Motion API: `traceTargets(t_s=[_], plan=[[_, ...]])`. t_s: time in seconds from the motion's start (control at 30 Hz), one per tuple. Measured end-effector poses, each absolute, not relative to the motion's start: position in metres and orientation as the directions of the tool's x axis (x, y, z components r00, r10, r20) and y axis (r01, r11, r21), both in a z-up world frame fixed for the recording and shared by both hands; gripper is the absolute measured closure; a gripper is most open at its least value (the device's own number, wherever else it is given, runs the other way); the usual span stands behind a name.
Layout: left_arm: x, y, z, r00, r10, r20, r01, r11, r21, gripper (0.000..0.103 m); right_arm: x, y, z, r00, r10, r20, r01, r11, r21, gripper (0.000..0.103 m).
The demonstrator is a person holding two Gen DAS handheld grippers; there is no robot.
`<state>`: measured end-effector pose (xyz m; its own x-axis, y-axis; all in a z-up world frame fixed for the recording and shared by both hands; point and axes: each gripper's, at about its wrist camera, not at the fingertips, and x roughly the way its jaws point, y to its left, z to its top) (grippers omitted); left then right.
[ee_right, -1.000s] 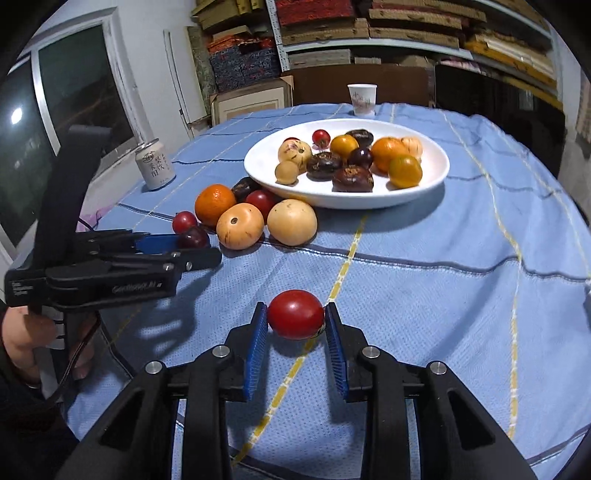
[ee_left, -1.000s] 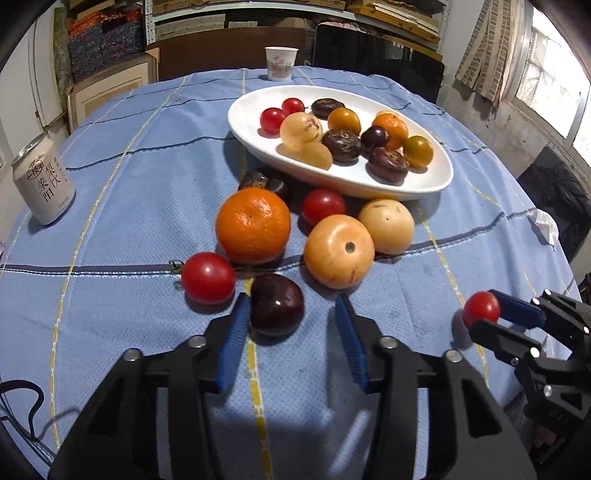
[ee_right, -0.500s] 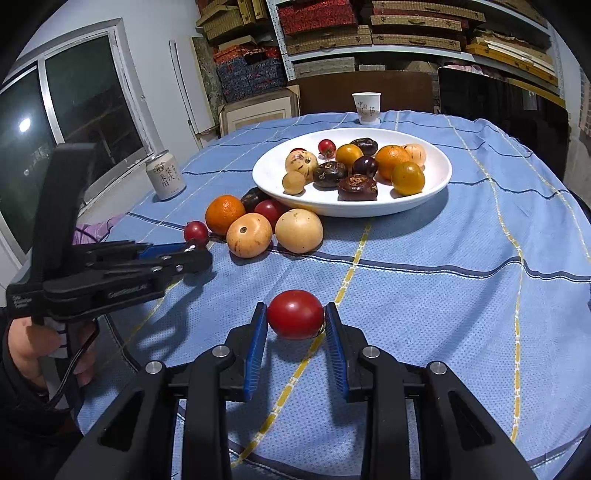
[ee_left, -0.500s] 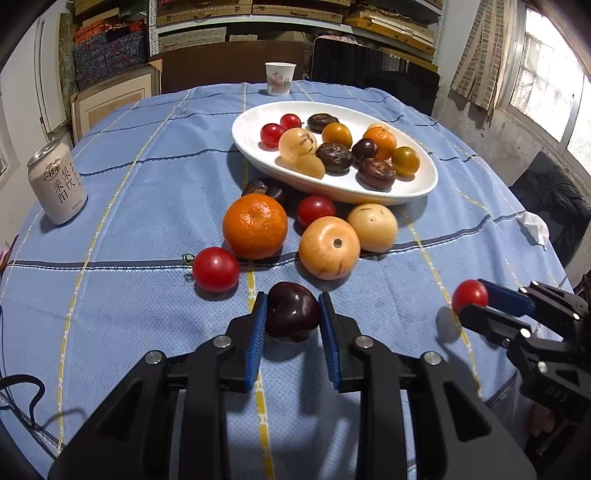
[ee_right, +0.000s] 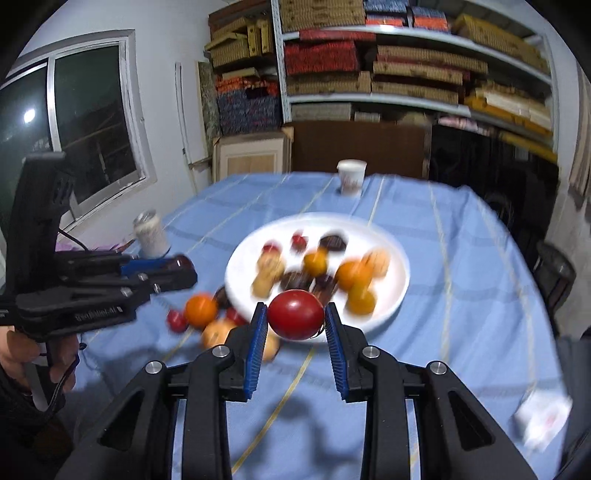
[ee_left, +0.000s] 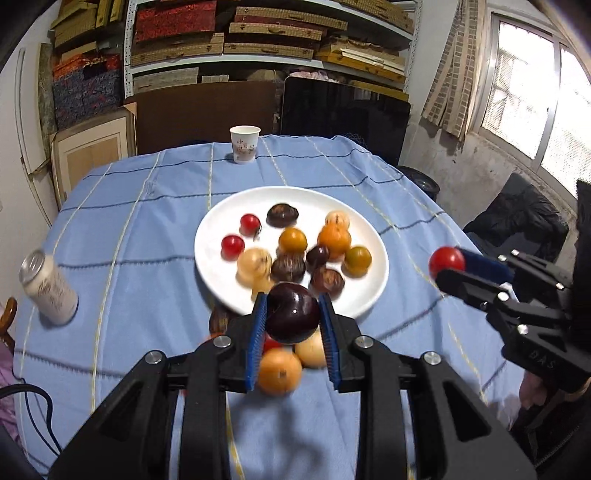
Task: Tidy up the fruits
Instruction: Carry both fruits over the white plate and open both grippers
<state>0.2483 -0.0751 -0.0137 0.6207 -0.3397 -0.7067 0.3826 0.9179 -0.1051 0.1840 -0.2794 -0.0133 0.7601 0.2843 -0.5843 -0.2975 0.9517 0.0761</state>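
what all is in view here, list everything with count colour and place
plate: 1, white, mid table, holds about a dozen mixed fruits
loose fruits: several, orange, tan, red, dark, on cloth before the plate
plum: 1, dark purple, in left gripper
tomato: 1, red, in right gripper
cup: 1, white, far edge
can: 1, pale, left side
cloth: 1, blue
shelves: stacked boxes, behind
left gripper: shut on plum
right gripper: shut on tomato
hand: 1, on left gripper's handle

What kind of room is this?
Probably a storeroom used as a dining spot: shelves stacked with flat boxes, and a table under a blue cloth with a plate of fruit.
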Motion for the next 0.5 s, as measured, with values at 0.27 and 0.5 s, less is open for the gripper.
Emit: traceTargets(t_s=[0.27, 0.5], plan=[[0.339, -0.091, -0.041, 0.602, -0.317, -0.733, 0.309, 0.939, -0.152, 0.076, 0.289, -0.270, -0.025, 0.732, 0.248, -0.635, -0.291, 0.956, 0.038, 0.071], [0.382, -0.098, -0.071, 0.547, -0.325, -0.771, 0.291, 0.938, -0.188, 0.076, 0.339, -0.265, -0.062, 0.677, 0.267, -0.686, -0.287, 0.954, 0.087, 0.071]])
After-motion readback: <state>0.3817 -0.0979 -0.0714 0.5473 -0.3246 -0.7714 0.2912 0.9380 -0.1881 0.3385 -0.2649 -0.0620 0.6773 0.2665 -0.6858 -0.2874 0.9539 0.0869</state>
